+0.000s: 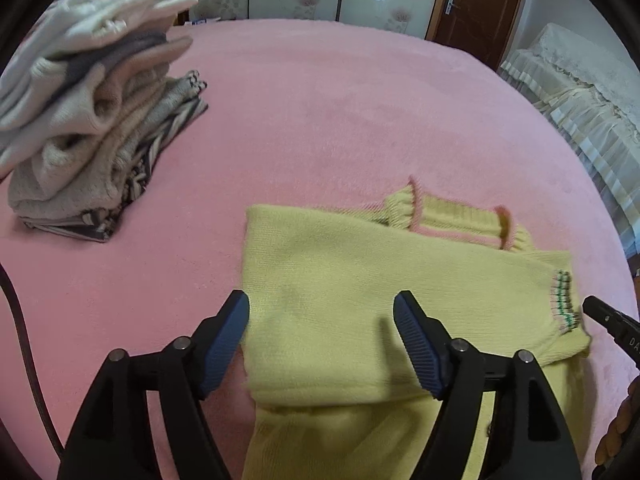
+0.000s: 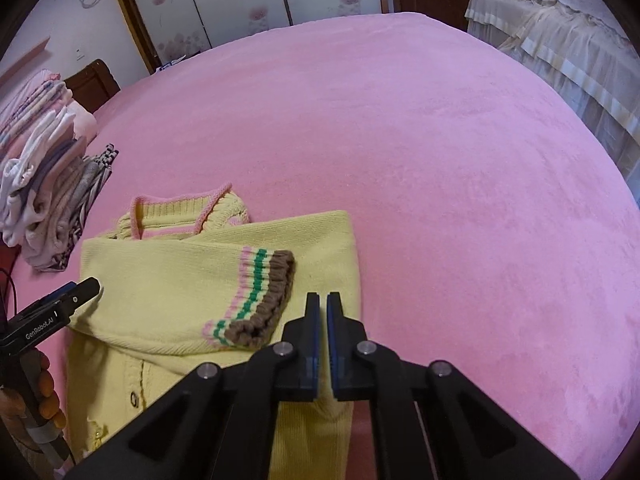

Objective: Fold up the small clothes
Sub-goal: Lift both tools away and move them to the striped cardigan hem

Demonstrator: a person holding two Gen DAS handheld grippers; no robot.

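A yellow knitted sweater [image 1: 360, 272] [image 2: 168, 288] lies on the pink bed [image 1: 320, 100], its pink-edged collar [image 1: 456, 220] toward the far side. One sleeve is folded across the body, and its striped cuff [image 2: 260, 300] rests near the right edge. My left gripper [image 1: 322, 304] is open, its blue pads [image 1: 236, 320] straddling the sweater's left part without pressing it. My right gripper [image 2: 323, 300] is shut, tips over the sweater's right edge just beside the cuff. I cannot see whether any cloth is pinched.
A stack of folded clothes [image 1: 92, 120] [image 2: 48, 192] stands on the bed's left side. A second bed with a cream cover [image 1: 580, 92] is at the right, and a brown door [image 1: 480, 4] and sliding wardrobe doors behind. A dark cable [image 1: 20, 320] runs at the left.
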